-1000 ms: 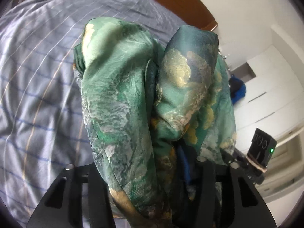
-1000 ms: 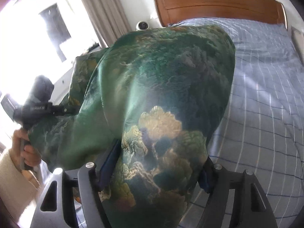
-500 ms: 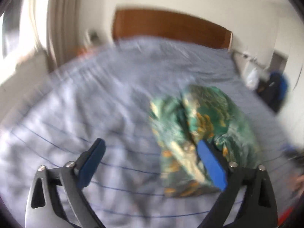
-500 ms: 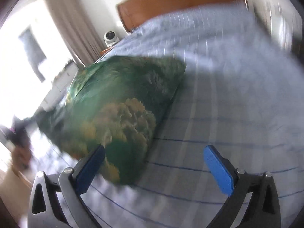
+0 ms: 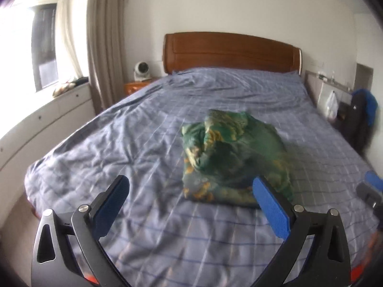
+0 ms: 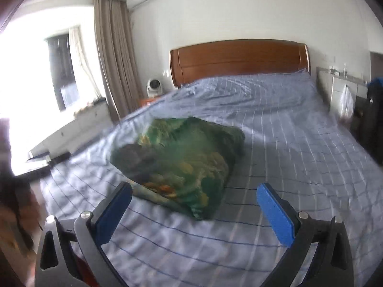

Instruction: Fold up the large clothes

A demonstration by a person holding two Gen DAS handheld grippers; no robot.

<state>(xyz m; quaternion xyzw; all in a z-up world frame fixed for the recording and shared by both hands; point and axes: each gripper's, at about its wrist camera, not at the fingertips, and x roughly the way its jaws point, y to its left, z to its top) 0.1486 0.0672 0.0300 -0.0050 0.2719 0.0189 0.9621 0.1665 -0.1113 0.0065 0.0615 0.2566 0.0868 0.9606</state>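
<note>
The green garment [image 5: 229,157], patterned with gold and orange, lay folded into a thick, rumpled bundle on the bed [image 5: 119,143], a little right of centre in the left wrist view and left of centre in the right wrist view [image 6: 179,165]. It rested on a blue-grey checked cover with thin lines; its upper layers were bunched and not flat.

The left gripper [image 5: 191,205] sat at the bottom of its frame with its blue-padded fingers [image 5: 270,210] spread wide and released, nothing between them; the right pad overlapped the bundle's near corner in the picture, but whether it touched could not be told. The right gripper [image 6: 194,210] likewise stood spread wide and empty at the bottom of its frame, just short of the bundle's near edge. A blurred part of it showed at the right edge of the left wrist view.

Beyond the bundle, a wooden headboard [image 5: 229,52] stood at the top centre. Left of it were a small white fan [image 5: 141,70] on an orange nightstand, a brown curtain [image 5: 105,35] and a bright window [image 6: 36,71]. A dark and blue garment [image 5: 363,117] hung at the right edge.
</note>
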